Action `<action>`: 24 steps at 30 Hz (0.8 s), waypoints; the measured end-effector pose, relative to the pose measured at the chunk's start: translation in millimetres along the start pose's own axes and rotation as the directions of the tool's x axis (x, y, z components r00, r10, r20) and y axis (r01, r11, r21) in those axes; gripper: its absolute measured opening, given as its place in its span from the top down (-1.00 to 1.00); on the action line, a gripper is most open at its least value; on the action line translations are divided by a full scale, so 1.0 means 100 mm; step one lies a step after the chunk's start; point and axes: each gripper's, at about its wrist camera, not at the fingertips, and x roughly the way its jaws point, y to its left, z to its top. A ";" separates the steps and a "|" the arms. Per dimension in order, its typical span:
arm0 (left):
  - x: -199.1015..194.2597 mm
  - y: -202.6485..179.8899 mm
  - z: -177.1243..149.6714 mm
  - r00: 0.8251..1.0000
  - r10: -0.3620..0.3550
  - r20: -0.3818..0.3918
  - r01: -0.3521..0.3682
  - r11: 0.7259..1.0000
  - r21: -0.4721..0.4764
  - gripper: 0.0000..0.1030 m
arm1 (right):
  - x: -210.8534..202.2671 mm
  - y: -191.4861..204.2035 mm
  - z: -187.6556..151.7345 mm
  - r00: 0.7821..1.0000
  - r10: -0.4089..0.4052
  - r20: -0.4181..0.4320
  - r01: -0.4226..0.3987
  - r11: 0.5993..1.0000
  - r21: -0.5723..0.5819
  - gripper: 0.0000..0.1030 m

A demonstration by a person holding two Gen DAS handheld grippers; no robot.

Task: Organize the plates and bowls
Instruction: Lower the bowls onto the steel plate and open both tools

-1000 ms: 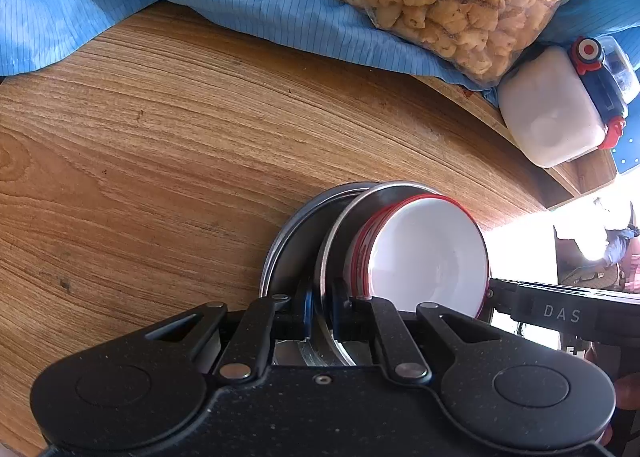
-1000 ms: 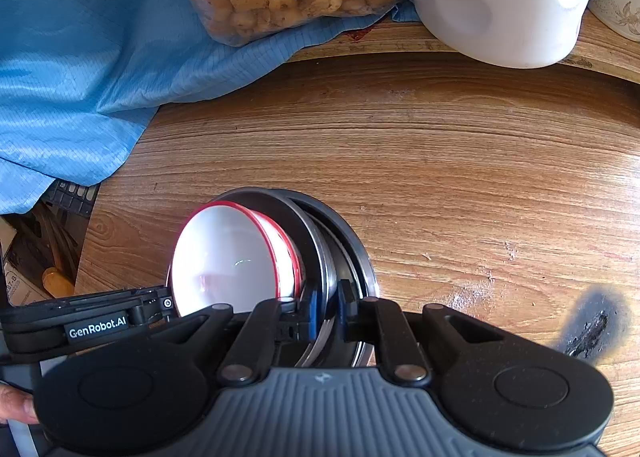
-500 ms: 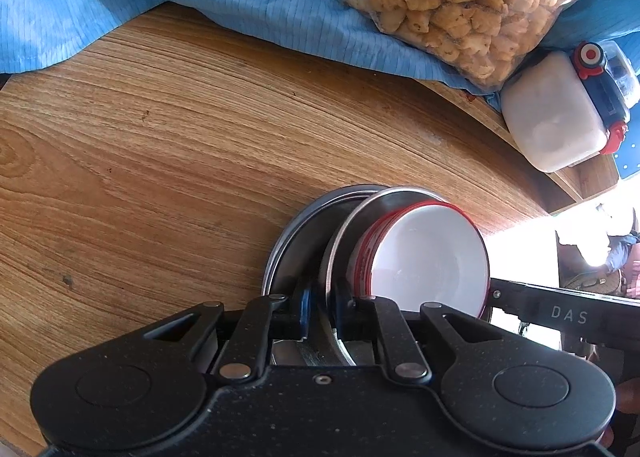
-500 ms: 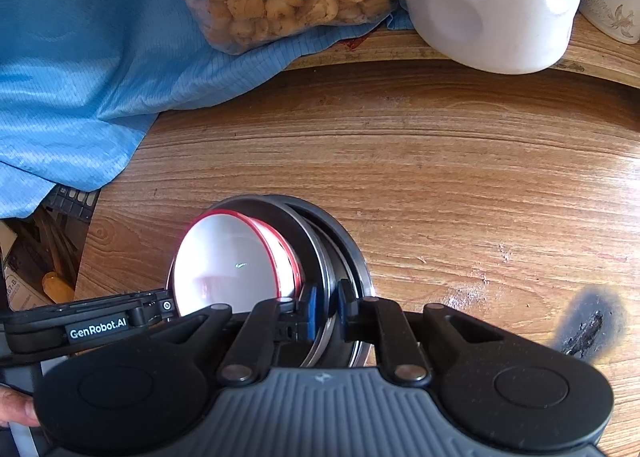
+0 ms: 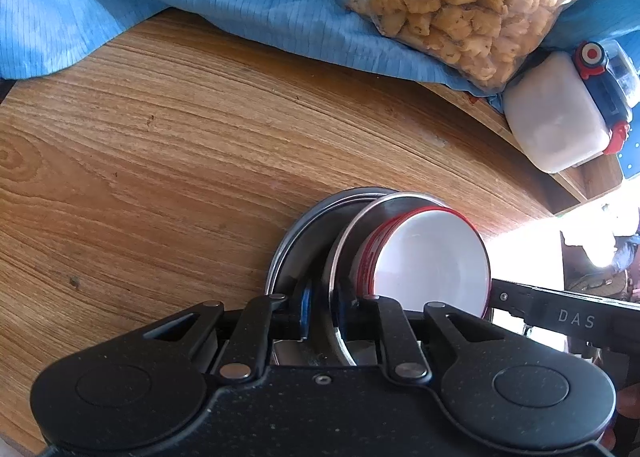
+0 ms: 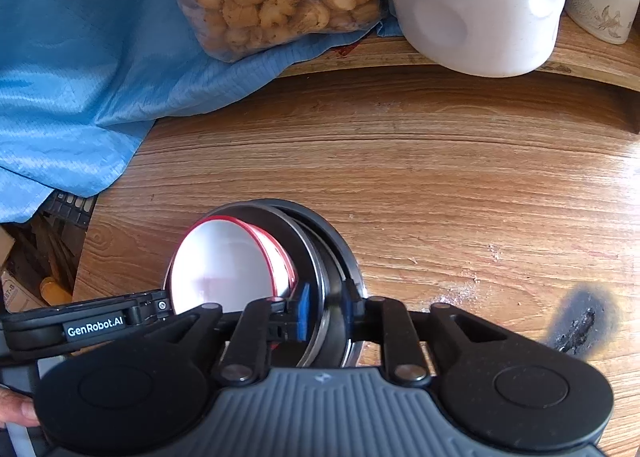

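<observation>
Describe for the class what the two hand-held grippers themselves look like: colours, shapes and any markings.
The left hand-held gripper has a speckled black body with two round discs, black linkage bars with silver rivets, blue finger pads and white "GenRobot.AI" lettering on its side. The right hand-held gripper has the same shape, but with a ribbed grey centre panel and "DAS" lettering on its side.

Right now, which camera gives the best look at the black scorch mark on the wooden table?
The right wrist view. The scorch mark sits in plain sight on the wooden table, right of the gripper body. The left wrist view doesn't show it at all.
</observation>
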 end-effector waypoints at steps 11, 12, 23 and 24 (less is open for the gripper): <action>-0.10 -0.09 0.03 0.998 0.045 0.044 -0.047 0.998 0.030 0.56 | -0.05 -0.03 -0.04 0.999 -0.027 0.017 0.027 1.000 0.000 0.21; -0.10 -0.09 0.03 0.998 0.043 0.046 -0.045 0.999 0.028 0.55 | -0.06 -0.04 -0.04 0.999 -0.028 0.017 0.028 1.000 0.004 0.18; -0.13 -0.08 0.03 0.997 0.043 0.058 -0.046 0.998 0.042 0.48 | -0.09 -0.12 -0.09 0.999 -0.046 0.028 0.045 0.999 0.029 -0.28; -0.13 -0.08 0.03 0.997 0.044 0.058 -0.047 0.998 0.044 0.48 | -0.10 -0.13 -0.09 0.999 -0.041 0.028 0.040 0.999 0.032 -0.31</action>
